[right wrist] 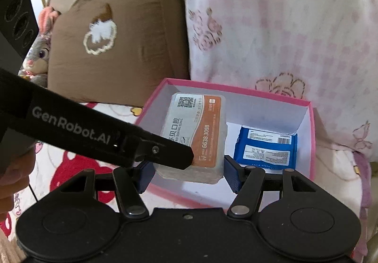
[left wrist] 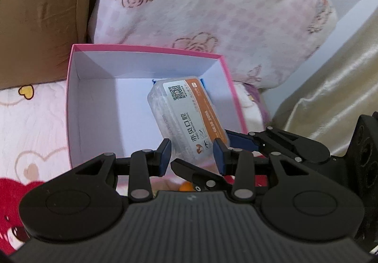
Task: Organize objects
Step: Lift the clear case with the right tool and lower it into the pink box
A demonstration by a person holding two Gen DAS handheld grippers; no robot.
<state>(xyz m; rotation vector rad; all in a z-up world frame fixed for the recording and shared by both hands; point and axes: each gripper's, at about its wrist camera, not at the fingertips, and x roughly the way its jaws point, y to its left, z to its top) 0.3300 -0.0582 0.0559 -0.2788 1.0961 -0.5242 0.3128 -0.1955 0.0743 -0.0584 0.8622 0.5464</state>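
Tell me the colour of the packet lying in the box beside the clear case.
Blue with white labels; the packet shows best in the right wrist view.

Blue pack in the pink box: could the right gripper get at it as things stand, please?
Probably not yet: the right gripper is shut on the case, so its jaws are full. The pack itself lies uncovered in the box.

Blue packet almost wholly hidden behind clear plastic case in left view. Orange item under left hand-held gripper unidentifiable. Plush toy partly cut off.
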